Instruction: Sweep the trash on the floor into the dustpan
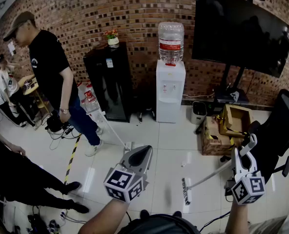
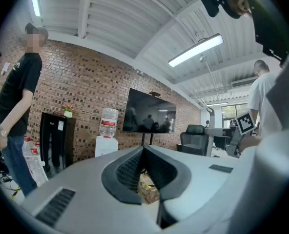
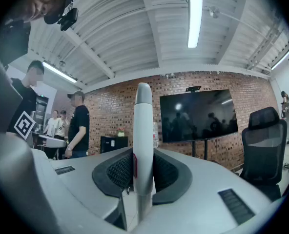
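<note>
Broom handle (image 3: 143, 112) tight in right gripper (image 3: 143, 154) — left gripper (image 2: 144, 152) pinched together, empty

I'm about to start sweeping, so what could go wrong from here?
The right gripper holds the broom handle far from the brush, so the brush may swing wide. The left gripper holds nothing, so no dustpan is ready. Cables on the floor could snag the brush.
</note>
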Demonstrator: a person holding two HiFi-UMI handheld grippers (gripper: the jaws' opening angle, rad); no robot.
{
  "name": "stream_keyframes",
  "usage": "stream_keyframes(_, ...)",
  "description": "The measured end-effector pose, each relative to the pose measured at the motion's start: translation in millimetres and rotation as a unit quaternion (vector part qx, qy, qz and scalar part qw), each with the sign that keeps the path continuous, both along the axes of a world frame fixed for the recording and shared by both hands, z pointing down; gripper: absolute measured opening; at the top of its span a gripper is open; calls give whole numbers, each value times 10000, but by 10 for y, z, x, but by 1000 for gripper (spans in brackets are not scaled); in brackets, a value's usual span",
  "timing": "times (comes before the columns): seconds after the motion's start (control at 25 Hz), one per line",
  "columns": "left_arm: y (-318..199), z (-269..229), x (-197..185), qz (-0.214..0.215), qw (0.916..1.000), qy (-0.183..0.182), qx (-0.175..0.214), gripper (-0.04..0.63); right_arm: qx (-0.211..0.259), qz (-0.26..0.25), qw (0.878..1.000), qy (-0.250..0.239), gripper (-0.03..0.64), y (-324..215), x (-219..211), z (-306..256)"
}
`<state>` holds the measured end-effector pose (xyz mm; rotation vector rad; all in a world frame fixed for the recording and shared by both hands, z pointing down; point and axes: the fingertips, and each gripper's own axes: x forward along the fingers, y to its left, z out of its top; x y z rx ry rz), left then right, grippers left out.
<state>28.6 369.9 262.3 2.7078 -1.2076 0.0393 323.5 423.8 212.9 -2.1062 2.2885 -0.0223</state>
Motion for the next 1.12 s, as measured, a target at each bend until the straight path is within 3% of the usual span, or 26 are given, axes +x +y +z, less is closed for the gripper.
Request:
stream_keyframes(0.2,-194,71,-373,65,10000,6,-28,12,42,209,9997,75,95,-175,-186,-4)
stream_keyframes(0.44,-536,247,-551,241,9997,-21,-103,11,-4,504,9987,99,95,-497,-214,117)
stream_keyframes(0.64,-880,444,-326,420,9989,-57,-191,12,-24,539,9985,70,95,-845,-43,243)
stream_keyframes(0.84,-1468,435,-251,30,9999,-99,55,12,-7,454,9990,59,95,-1265,56,253)
stream_keyframes(1.12,-2150,548,400,73,9997,-211,-41,12,57,274,9996,-14,95,-1797,500,401)
